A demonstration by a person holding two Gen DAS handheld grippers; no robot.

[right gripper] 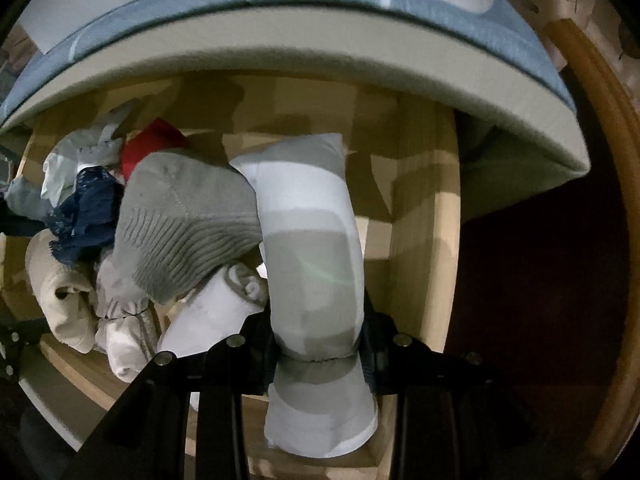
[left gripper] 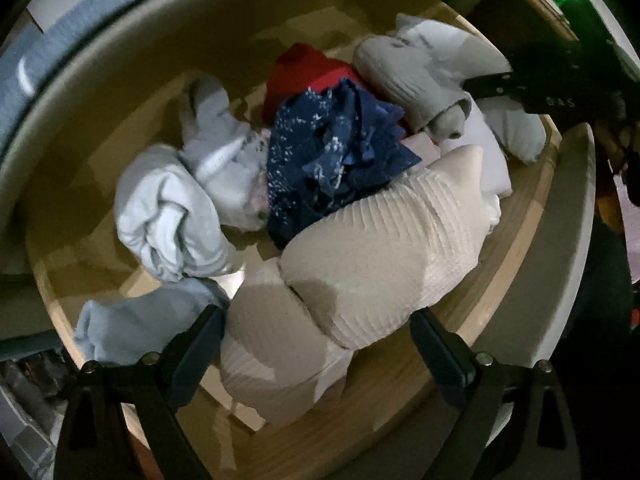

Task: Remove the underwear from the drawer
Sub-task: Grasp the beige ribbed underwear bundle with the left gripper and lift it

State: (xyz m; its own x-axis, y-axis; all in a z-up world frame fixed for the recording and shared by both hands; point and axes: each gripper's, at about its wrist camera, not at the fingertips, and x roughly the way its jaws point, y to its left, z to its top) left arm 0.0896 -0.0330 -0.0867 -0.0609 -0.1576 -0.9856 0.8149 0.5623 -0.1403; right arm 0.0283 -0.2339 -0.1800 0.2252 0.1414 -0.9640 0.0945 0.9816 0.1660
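Wooden drawer point(left gripper: 516, 280) under the left gripper point(left gripper: 316, 320), jaws spread either side of a cream ribbed bundle point(left gripper: 360, 256), apparently not touching; navy underwear point(left gripper: 328, 156) lies mid-pile. Right view: right gripper point(right gripper: 320, 344) pinches a white-grey rolled bundle point(right gripper: 312, 248).

Left gripper point(left gripper: 316, 316): two matte black fingers point(left gripper: 200, 336) with flat, angular plates, each pinned by round silver screws near the base. Their inner faces look dark blue-black. Right gripper point(right gripper: 320, 344): the same black angular build, silver screw heads along the top edges, and ribbed black struts running down toward the camera.
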